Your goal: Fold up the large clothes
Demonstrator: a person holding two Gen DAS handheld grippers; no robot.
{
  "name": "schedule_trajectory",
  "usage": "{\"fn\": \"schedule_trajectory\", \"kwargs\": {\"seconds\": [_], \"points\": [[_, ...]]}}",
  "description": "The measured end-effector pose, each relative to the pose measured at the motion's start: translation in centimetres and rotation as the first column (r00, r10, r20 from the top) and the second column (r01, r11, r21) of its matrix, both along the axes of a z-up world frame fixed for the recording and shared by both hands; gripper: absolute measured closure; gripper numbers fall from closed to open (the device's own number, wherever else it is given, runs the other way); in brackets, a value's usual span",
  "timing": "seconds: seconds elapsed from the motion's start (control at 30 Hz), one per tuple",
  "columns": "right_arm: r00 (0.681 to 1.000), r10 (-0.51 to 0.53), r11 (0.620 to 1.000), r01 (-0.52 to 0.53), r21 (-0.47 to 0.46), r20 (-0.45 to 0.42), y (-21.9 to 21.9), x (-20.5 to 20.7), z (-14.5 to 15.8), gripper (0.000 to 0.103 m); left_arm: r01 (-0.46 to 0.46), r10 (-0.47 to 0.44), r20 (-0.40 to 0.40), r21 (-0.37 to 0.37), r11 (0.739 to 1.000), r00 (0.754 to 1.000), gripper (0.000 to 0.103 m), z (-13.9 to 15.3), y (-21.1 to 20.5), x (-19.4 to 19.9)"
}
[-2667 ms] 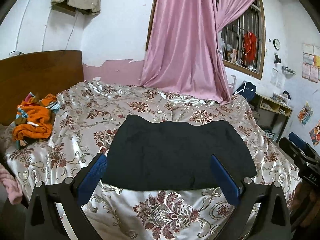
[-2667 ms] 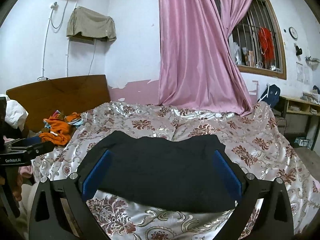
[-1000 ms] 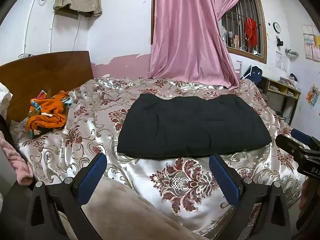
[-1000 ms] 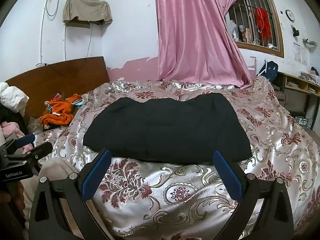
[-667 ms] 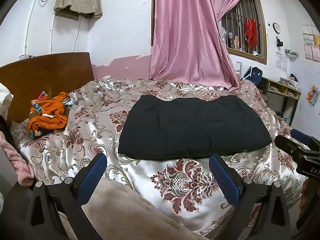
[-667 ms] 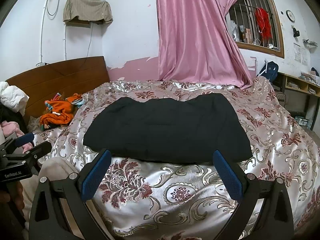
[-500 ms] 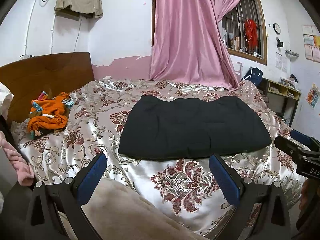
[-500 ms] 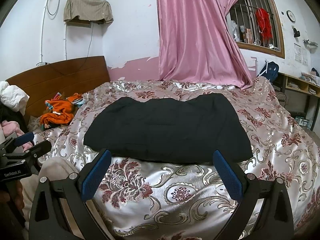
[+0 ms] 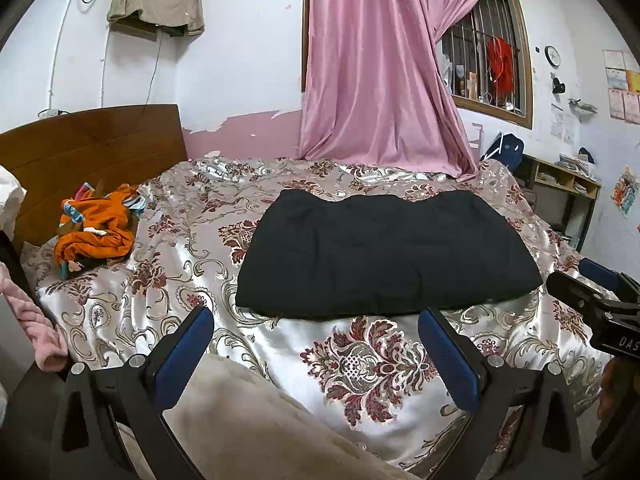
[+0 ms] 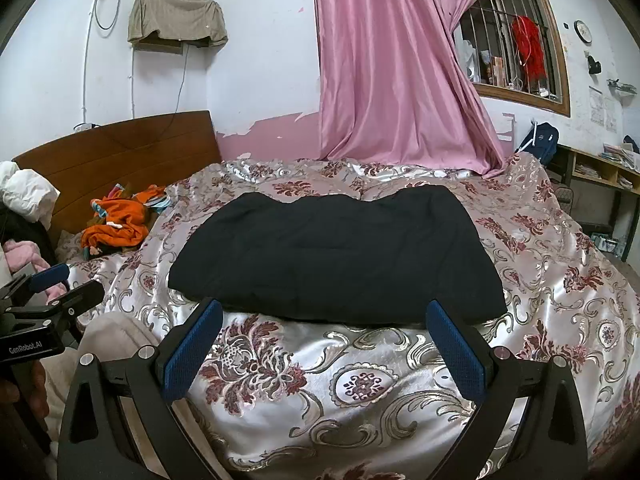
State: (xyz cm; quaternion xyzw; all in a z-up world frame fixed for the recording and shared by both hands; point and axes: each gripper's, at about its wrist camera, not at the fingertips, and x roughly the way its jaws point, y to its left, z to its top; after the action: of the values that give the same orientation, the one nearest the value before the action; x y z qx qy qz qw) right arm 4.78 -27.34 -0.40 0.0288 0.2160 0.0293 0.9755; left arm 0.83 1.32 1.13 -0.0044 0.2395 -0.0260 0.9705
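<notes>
Black garment [image 9: 384,256] lies flat on the bed [image 9: 360,364], already folded into a wide rectangle, toward the middle of the floral cover and nearer the far edge than the near one. No overhang at either side edge.

Left hand-held gripper [image 9: 316,344]: jaws wide apart, nothing between them, held off the near edge of the bed. Right hand-held gripper [image 10: 324,340]: also spread wide and empty, likewise short of the near edge.

Risks, as judged from this state:
- The cover is glossy satin; a pinch at the garment's near hem could catch the cover too and drag it up with the fold.
- The fabric looks soft and layered. Grasping only the top layer would peel the fold open rather than carry it over.
- Uneven lift between the two sides would skew the rectangle.

Position: the garment's near hem lies ahead of both grippers, beyond the fingertips, with bare cover between. An orange clothes pile [image 9: 96,228] sits well apart at the headboard end, clear of the work.
</notes>
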Motion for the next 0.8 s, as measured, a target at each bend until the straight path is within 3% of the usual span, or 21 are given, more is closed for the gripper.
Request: {"fn": "schedule_trajectory", "kwargs": {"seconds": [0.8], "points": [[1.000, 0.002, 1.000, -0.002, -0.003, 0.001, 0.34, 0.05, -0.09, 0.003, 0.000, 0.000, 0.003, -0.001, 1.000, 1.000, 0.000, -0.03, 0.20, 0.00]]}}
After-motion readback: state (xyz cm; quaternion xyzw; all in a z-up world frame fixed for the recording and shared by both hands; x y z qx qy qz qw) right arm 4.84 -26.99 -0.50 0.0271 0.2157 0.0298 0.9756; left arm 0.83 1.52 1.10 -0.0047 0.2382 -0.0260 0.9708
